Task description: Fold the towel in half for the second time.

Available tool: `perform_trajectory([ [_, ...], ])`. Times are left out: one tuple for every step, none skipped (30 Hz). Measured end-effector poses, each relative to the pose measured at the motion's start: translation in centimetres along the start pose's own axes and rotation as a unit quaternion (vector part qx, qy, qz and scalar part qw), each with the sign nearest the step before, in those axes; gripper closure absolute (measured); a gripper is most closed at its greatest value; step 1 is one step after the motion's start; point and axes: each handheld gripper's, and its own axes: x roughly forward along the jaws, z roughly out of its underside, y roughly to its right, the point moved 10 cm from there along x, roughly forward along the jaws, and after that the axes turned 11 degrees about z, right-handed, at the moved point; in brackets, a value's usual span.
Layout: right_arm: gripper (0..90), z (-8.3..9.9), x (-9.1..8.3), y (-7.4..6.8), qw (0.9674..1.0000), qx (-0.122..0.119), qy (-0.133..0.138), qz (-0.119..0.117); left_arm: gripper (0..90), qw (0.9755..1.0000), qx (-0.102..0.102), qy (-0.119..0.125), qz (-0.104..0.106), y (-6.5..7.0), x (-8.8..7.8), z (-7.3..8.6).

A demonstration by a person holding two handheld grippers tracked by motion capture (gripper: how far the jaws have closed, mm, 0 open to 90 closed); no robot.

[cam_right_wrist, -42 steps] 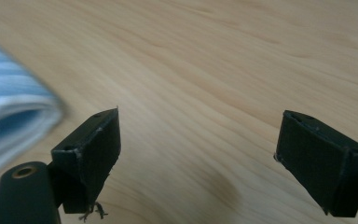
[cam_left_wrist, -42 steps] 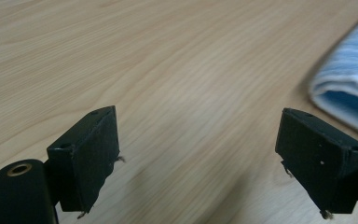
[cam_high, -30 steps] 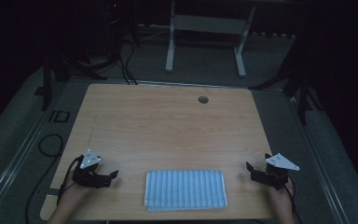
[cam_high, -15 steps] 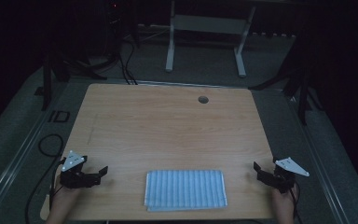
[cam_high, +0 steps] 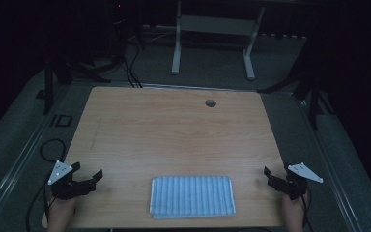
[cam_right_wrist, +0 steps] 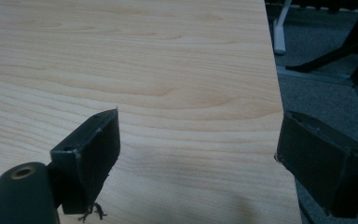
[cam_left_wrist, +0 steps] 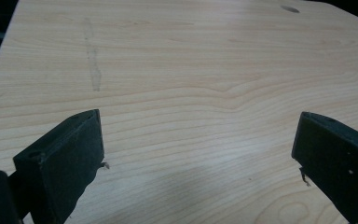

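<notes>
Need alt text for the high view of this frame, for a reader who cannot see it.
A folded blue striped cloth lies at the near edge of a wooden table, untouched. The left gripper and the right gripper, each held in a hand, sit open at the table's near corners, well apart from the cloth.
</notes>
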Motion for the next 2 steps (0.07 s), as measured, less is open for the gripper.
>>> perform_trajectory([
  [12.9, 0.02, 0.03, 0.06, 1.0000, 0.002, -0.002, 0.000, 2.8, 1.0000, -0.001, 0.000, 0.001, -0.02, 0.04, 0.04],
  [12.9, 0.04, 0.06, 0.11, 1.0000, 0.003, -0.004, -0.001, 2.8, 1.0000, -0.003, 0.001, 0.000, -0.03, 0.09, 0.06],
])
